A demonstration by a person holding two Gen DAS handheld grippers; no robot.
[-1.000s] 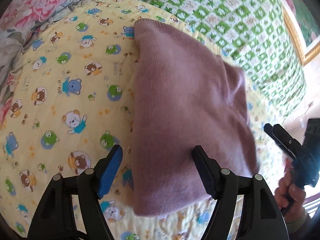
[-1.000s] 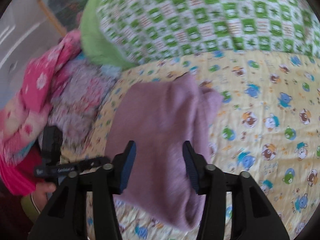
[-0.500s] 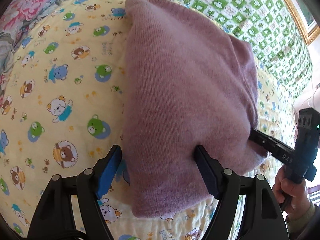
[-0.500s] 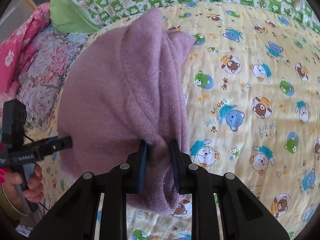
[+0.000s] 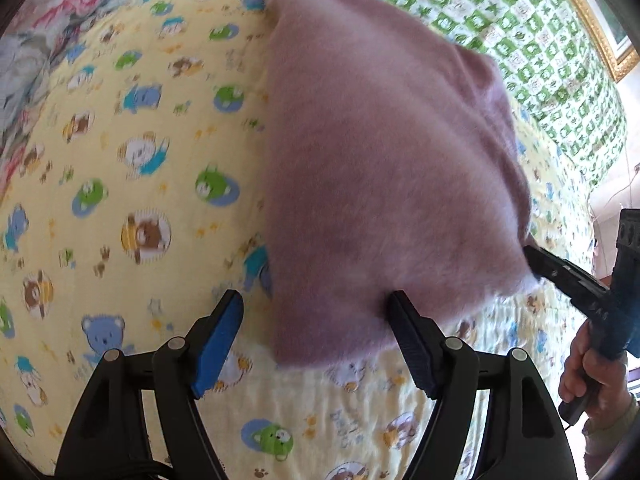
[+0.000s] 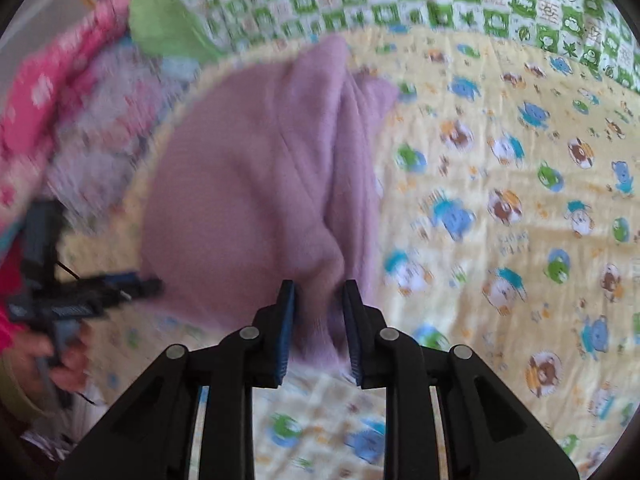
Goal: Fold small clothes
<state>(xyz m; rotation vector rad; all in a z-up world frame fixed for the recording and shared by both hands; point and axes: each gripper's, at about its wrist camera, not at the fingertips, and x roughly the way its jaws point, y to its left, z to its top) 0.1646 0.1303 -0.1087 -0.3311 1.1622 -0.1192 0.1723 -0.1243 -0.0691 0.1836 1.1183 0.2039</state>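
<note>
The mauve knit garment lies on the yellow bear-print quilt of the bed, already doubled over into a thick pad, with a ridge of bunched layers running down its right side in the right wrist view. The right hand-held gripper has just been closing and now pinches the near right corner of the garment between narrow jaws. The left hand-held gripper stands wide, straddling the near left edge, one finger on bare quilt and the other over the knit; nothing is clamped there yet.

The step in hand appears to be taking both near corners for another fold (both views are blurred, so the layers are hard to count). Next, the left jaws probably need to close on all layers at that corner before any lift.
</note>
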